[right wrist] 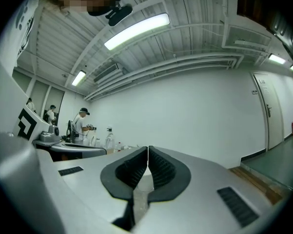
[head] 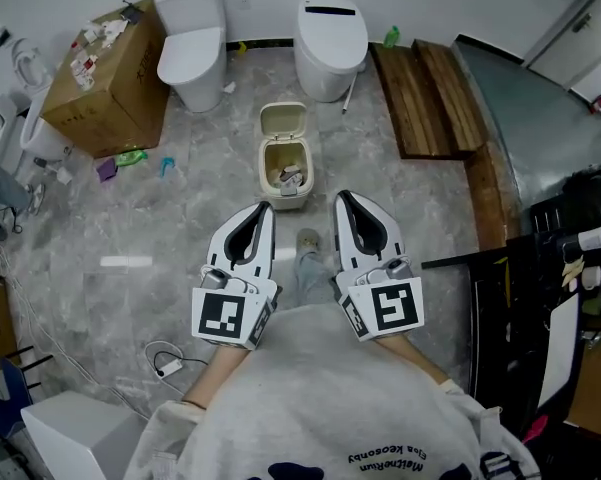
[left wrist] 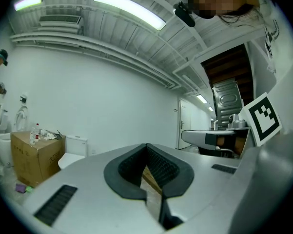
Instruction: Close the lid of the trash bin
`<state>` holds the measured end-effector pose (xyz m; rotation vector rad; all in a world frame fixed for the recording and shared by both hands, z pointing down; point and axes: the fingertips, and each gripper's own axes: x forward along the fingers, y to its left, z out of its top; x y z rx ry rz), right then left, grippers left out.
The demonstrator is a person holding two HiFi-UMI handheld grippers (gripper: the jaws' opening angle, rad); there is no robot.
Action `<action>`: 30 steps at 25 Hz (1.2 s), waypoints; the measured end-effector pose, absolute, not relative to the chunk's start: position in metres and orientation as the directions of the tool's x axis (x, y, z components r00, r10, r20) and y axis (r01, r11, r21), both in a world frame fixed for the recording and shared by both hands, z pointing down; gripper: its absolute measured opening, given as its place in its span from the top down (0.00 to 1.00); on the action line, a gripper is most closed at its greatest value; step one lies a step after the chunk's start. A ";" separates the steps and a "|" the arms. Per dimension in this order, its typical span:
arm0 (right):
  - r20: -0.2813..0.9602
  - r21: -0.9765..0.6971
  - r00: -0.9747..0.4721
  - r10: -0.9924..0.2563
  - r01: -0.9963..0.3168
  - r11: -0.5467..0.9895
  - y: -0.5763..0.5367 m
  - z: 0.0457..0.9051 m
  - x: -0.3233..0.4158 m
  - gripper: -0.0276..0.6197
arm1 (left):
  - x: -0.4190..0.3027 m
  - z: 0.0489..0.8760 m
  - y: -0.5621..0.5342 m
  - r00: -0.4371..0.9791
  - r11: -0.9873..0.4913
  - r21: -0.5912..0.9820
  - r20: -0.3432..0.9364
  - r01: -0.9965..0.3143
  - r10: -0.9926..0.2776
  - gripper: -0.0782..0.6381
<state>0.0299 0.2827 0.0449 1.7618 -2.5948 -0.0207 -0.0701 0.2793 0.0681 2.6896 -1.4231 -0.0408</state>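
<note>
A small cream trash bin [head: 284, 180] stands on the grey floor, in the head view just ahead of both grippers. Its lid [head: 283, 119] is tipped up and back, and rubbish shows inside. My left gripper [head: 266, 206] is held level just short of the bin's near left corner, jaws shut and empty. Beside it, my right gripper [head: 340, 195] is level to the right of the bin, also shut and empty. In the left gripper view the left gripper [left wrist: 147, 146] has its tips together. The right gripper [right wrist: 148, 148] shows the same in its own view. Neither gripper view shows the bin.
Two white toilets [head: 193, 43] [head: 330, 33] stand against the far wall behind the bin. A cardboard box [head: 110, 78] is at the far left, wooden boards [head: 430, 98] at the right. A cable with an adapter [head: 168, 366] lies near left. People [right wrist: 81, 123] stand far off.
</note>
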 end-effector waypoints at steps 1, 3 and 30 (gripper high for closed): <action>0.005 0.012 -0.376 -0.927 -0.927 0.376 0.265 0.046 0.033 0.91 | -0.067 0.069 0.263 0.559 -0.554 0.102 0.030 -0.826 -0.829 0.86; 0.016 0.011 -0.391 -0.920 -0.920 0.391 0.228 0.045 0.039 0.91 | -0.061 0.069 0.228 0.548 -0.542 0.106 0.042 -0.834 -0.835 0.86; 0.102 -0.047 -0.507 -0.856 -0.862 0.505 -0.096 0.072 0.069 0.91 | -0.019 0.087 -0.085 0.493 -0.480 0.122 0.119 -0.869 -0.862 0.86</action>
